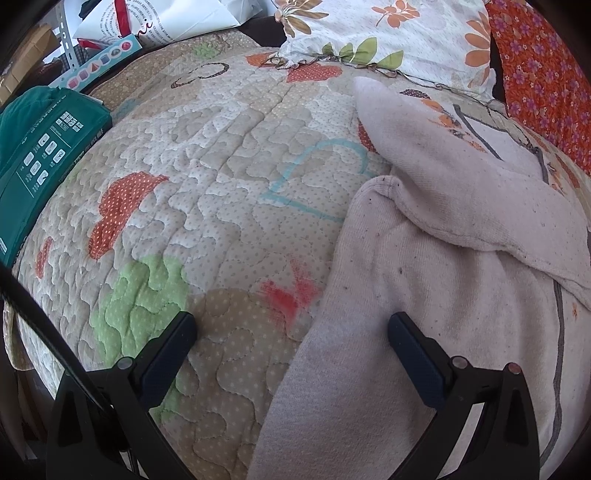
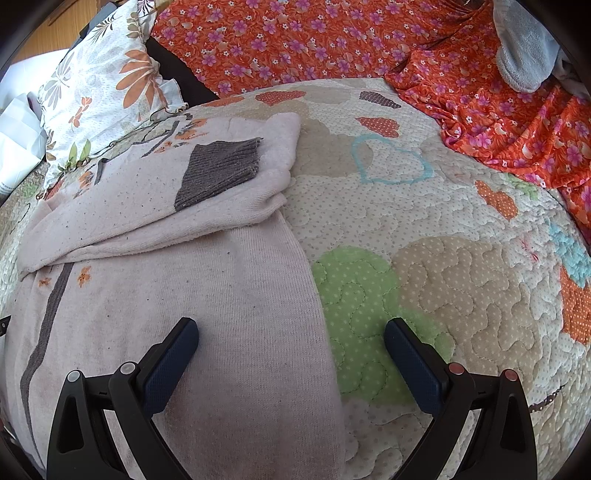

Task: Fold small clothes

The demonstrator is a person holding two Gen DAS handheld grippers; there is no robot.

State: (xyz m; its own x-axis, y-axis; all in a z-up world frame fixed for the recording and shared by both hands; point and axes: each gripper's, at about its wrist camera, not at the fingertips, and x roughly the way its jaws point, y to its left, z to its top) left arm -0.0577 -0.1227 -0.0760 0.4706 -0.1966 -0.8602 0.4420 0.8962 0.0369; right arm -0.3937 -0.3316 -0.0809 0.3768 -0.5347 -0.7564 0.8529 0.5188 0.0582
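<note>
A small pale pink knit sweater point(image 1: 424, 314) lies flat on the quilted bedspread point(image 1: 207, 177), with its sleeves folded across the body. In the right wrist view the sweater point(image 2: 207, 302) shows a sleeve with a grey ribbed cuff point(image 2: 218, 170) laid over its chest. My left gripper point(image 1: 291, 328) is open and empty, straddling the sweater's left edge near the hem. My right gripper point(image 2: 291, 336) is open and empty, straddling the sweater's right edge.
A floral pillow point(image 1: 388, 33) lies at the head of the bed. An orange flowered cloth point(image 2: 332, 44) lies at the back and right, with a grey plush item point(image 2: 524, 48) on it. A green box point(image 1: 40, 155) and papers lie at the left edge.
</note>
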